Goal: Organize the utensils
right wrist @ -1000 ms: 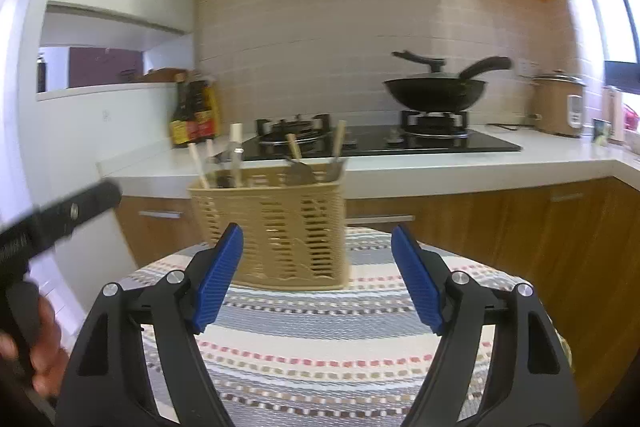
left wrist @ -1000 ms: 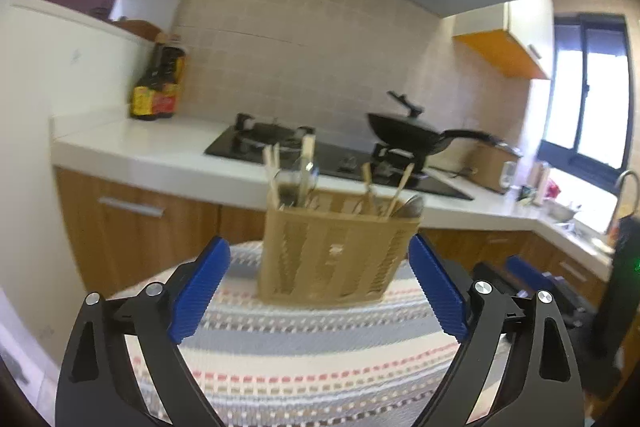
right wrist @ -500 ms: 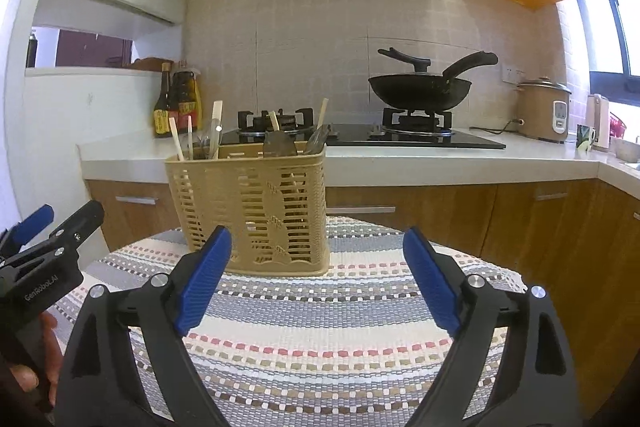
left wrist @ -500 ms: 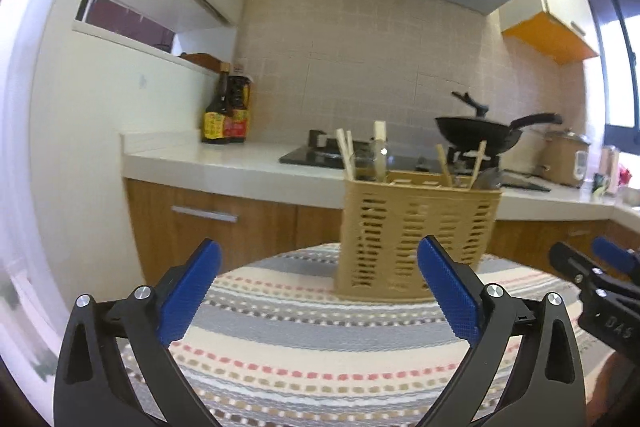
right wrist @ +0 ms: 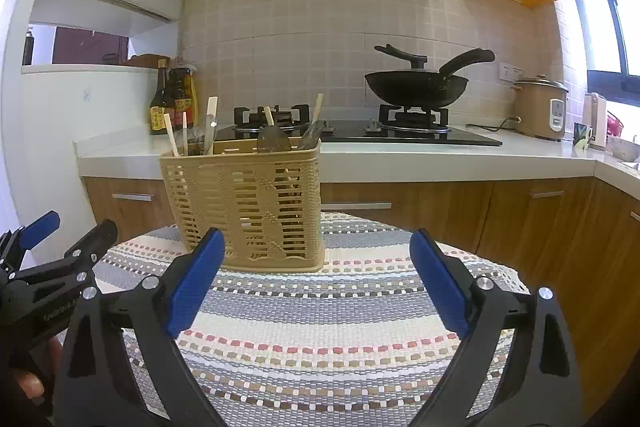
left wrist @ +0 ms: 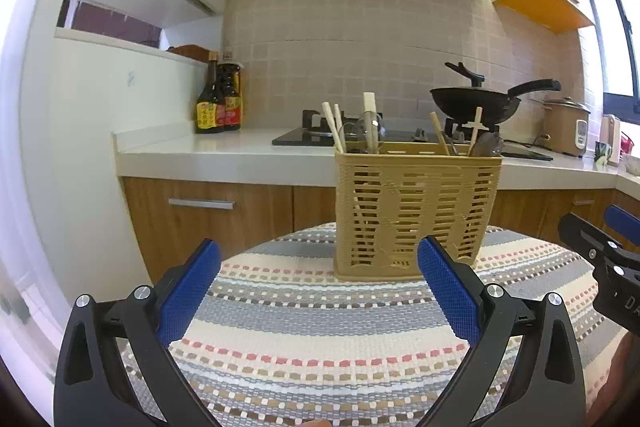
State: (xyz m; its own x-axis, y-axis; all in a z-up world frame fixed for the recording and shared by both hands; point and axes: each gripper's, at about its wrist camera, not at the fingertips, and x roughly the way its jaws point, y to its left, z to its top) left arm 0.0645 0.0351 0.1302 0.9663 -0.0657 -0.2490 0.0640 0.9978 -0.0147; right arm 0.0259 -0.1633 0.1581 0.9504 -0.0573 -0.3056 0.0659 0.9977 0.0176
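A tan slatted utensil basket [left wrist: 416,211] [right wrist: 248,205] stands upright on a round table with a striped woven cloth [left wrist: 320,339] [right wrist: 340,327]. Chopsticks [left wrist: 334,127], a spoon [left wrist: 370,125] and other wooden-handled utensils [right wrist: 272,137] stick up out of it. My left gripper [left wrist: 318,287] hovers over the cloth in front of the basket, wide open and empty. My right gripper [right wrist: 316,279] is also short of the basket, its jaws still opening with nothing between them. Each gripper shows at the edge of the other's view.
Behind the table runs a white counter [left wrist: 224,157] with wooden cabinets, sauce bottles [left wrist: 218,103], a gas hob [right wrist: 360,131] with a black wok [right wrist: 416,87] and a rice cooker [right wrist: 540,107]. A hand [right wrist: 28,383] holds the left gripper.
The left view has tilted and levelled out, with the basket shifted right in it. The right gripper's jaws have spread wider, and the basket has drifted left in its view.
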